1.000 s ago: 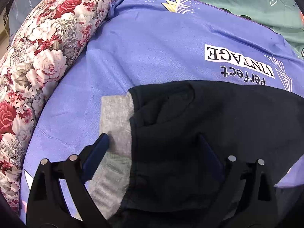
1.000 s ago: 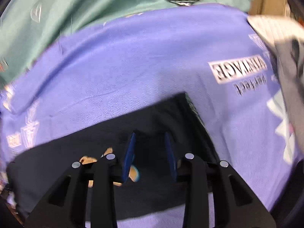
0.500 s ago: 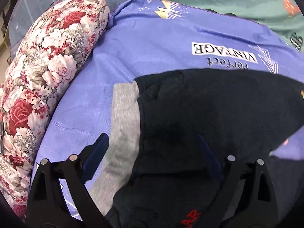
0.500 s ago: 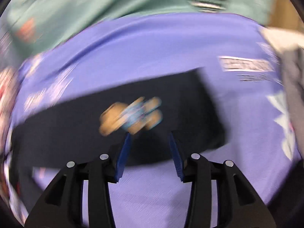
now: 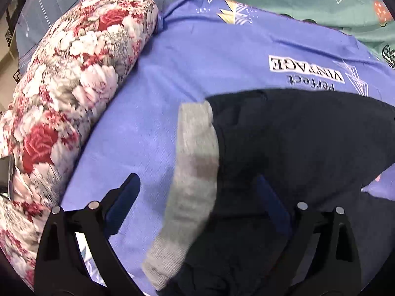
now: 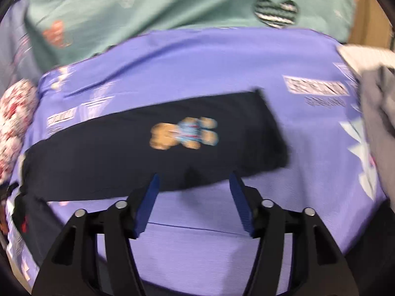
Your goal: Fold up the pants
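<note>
Dark navy pants point(image 6: 153, 153) lie folded lengthwise on a purple sheet point(image 6: 222, 69), with a bear print point(image 6: 185, 135) facing up. In the left wrist view the pants point(image 5: 308, 143) show a grey waistband point(image 5: 195, 172) at their left end. My left gripper point(image 5: 197, 187) is open and empty, its fingers astride the waistband end, just above the cloth. My right gripper point(image 6: 193, 180) is open and empty, just in front of the near edge of the pants.
A floral bolster pillow point(image 5: 69, 79) lies along the left side of the sheet. A green blanket point(image 6: 172, 5) lies behind the sheet. Grey and white clothes point(image 6: 377, 103) are piled at the right edge.
My right gripper has opened, let go of the pants and drawn back toward me. My left gripper has stayed open and shifted back and left over the waistband.
</note>
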A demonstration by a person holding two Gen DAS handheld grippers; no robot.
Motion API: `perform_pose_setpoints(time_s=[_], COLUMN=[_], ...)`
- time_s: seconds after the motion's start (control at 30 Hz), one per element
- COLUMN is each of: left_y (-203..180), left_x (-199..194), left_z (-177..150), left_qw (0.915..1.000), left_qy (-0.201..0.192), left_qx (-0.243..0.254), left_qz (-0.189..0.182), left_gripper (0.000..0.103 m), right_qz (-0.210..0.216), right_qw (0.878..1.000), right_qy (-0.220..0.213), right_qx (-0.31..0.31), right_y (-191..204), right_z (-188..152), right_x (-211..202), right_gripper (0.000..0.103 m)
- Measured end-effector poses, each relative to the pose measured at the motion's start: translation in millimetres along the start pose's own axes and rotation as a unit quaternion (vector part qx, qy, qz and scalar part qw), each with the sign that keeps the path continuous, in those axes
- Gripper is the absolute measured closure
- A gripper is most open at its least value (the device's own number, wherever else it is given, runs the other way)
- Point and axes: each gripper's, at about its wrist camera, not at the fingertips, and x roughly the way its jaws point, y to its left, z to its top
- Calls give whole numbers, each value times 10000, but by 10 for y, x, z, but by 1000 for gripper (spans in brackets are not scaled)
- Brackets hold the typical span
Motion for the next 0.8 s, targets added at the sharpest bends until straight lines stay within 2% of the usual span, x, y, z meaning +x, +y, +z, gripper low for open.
perform_pose_setpoints(time_s=[0.1,0.2,0.23,0.27,0.33,0.37,0.4,0.43,0.63,0.7,0.77,0.8], left_y=[42,107,125,156,201,217,237,253,375,466,525,541], left_x=[86,271,324,380,496,536,579,602,760,810,870,876], left_z=[141,273,321,350,410,429,465,495,716,760,778,775], left_qw=[10000,10000,9999,9998,9994,9992,9988,9986,9962,9889,9799,9780], left_qy=[24,94,106,135,215,238,255,253,332,509,795,829], left_qx=[-20,-25,-35,-53,-93,-119,-155,-174,39,-12,-88,-88], left_qz=[-54,-11,-48,-127,-254,-310,-387,-432,-801,-1394,-1828,-1915], left_gripper=[7,7,7,7,7,7,7,7,7,7,9,9], right_qz=[-136,-188,-229,-362,-1234,-1422,-1341,-1018,-31,155,324,404], right_qw=[9997,9987,9987,9986,9917,9895,9909,9948,9995,9989,9979,9971], right_qy=[155,475,446,382,345,270,116,32,-62,-60,-43,-26], right_qx=[-99,38,8,-42,-57,-39,3,9,-297,-440,-567,-639], right_y=[210,100,63,58,74,92,125,183,688,847,999,1087], right_z=[98,130,140,137,191,201,225,248,330,320,282,282], right_x=[249,554,623,621,607,585,522,471,344,338,363,378], right_gripper=[39,39,39,39,39,39,39,39,38,38,38,38])
